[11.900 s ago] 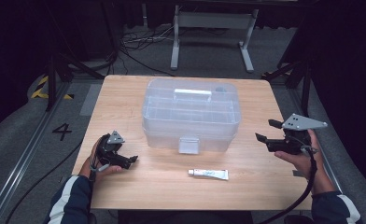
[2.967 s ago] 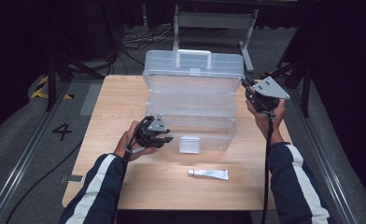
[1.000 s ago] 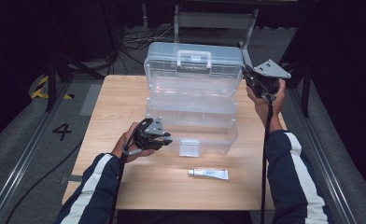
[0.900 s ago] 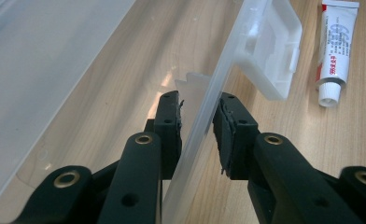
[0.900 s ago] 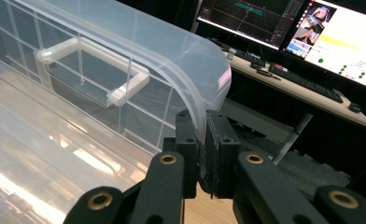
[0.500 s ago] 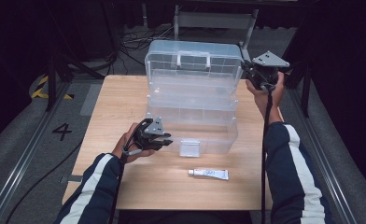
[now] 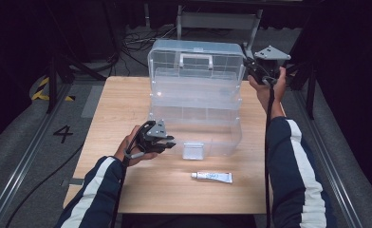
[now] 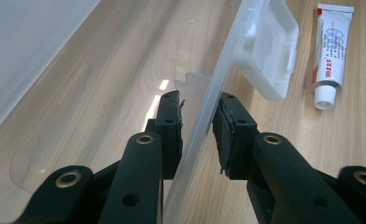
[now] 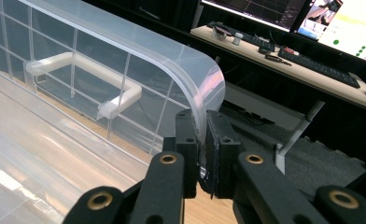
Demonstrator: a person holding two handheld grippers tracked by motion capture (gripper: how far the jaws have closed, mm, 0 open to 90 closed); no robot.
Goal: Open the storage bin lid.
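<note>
A clear plastic box (image 7: 196,126) stands mid-table with its lid (image 7: 196,61) swung up almost upright, white handle (image 7: 195,59) facing me. My right gripper (image 7: 251,71) is shut on the lid's right corner edge; in the right gripper view the pads (image 9: 202,126) pinch the curved rim of the lid (image 9: 125,51). My left gripper (image 7: 167,141) is shut on the base's front wall left of the latch (image 7: 192,150); the left gripper view shows the wall (image 8: 218,79) between the jaws (image 8: 197,116). A white tube (image 7: 212,176) lies in front of the box.
The wooden table (image 7: 117,104) has bare room left of the box and along its front edge. A metal stand (image 7: 217,19) and cables lie on the floor behind. A desk with keyboards and monitors (image 9: 312,56) stands beyond the lid.
My right gripper has carried the lid's corner a little farther back and up, so the lid stands more upright. The left gripper has stayed on the front wall.
</note>
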